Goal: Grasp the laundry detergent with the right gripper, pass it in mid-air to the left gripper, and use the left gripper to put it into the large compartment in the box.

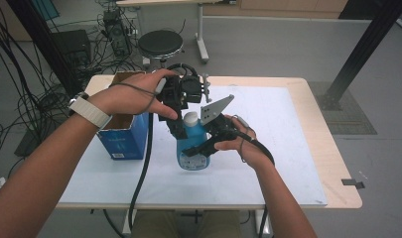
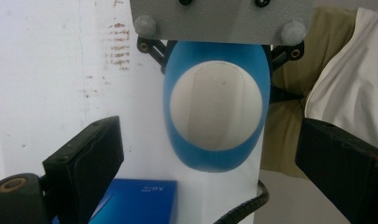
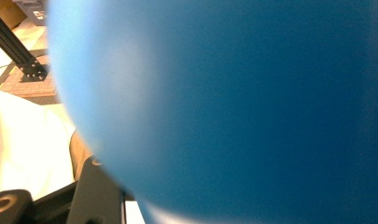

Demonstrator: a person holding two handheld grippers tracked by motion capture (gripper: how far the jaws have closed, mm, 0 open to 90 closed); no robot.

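Two grippers meet at a blue bottle (image 1: pixel 192 148) standing mid-surface (image 1: pixel 268 148). Right gripper (image 1: pixel 201 148) clamps its body; left gripper (image 1: pixel 178 130) hangs above its white cap (image 2: pixel 216 106), fingers (image 2: pixel 86 158) spread apart.

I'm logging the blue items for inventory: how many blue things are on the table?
2: the blue bottle stands mid-table in front of the person, and the blue box sits to its left near the table's edge. The box could hide others.

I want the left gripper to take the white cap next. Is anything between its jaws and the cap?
Nothing visible. The left gripper looks straight down on the white cap of the blue bottle, its jaws spread wide on either side with open space between. The right gripper is at the bottle's body, lower down.
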